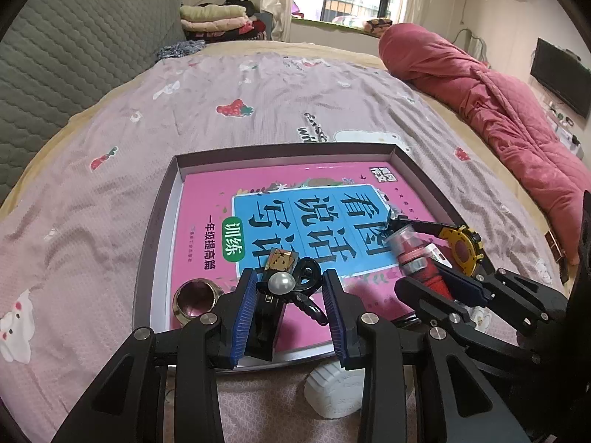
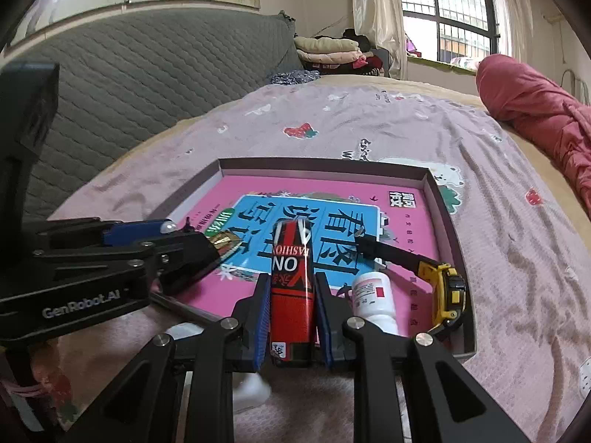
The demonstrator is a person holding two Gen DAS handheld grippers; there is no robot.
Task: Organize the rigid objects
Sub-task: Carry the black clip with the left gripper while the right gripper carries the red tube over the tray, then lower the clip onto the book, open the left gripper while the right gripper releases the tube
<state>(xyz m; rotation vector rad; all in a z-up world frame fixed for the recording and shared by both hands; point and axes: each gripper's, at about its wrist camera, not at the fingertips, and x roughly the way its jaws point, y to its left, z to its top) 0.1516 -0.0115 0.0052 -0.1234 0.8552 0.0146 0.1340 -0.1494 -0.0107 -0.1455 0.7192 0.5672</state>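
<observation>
A shallow box tray (image 1: 162, 199) on the bed holds a pink and blue book (image 1: 295, 206). My left gripper (image 1: 290, 288) is open around a black hair clip with a pearl (image 1: 280, 282), over the tray's near edge. A black box with a gold top (image 1: 279, 260) lies under it. My right gripper (image 2: 290, 291) is shut on a red and black spray can (image 2: 291, 280) over the tray; the can also shows in the left wrist view (image 1: 417, 258). A yellow and black watch (image 2: 448, 291) and a white bottle (image 2: 373, 295) lie in the tray.
A small metal cup (image 1: 195, 297) sits in the tray's near left corner. A white bottle (image 1: 336, 393) lies on the bedspread just outside the tray. A red quilt (image 1: 498, 110) is rolled up at the right, a grey headboard (image 1: 74, 62) at the left.
</observation>
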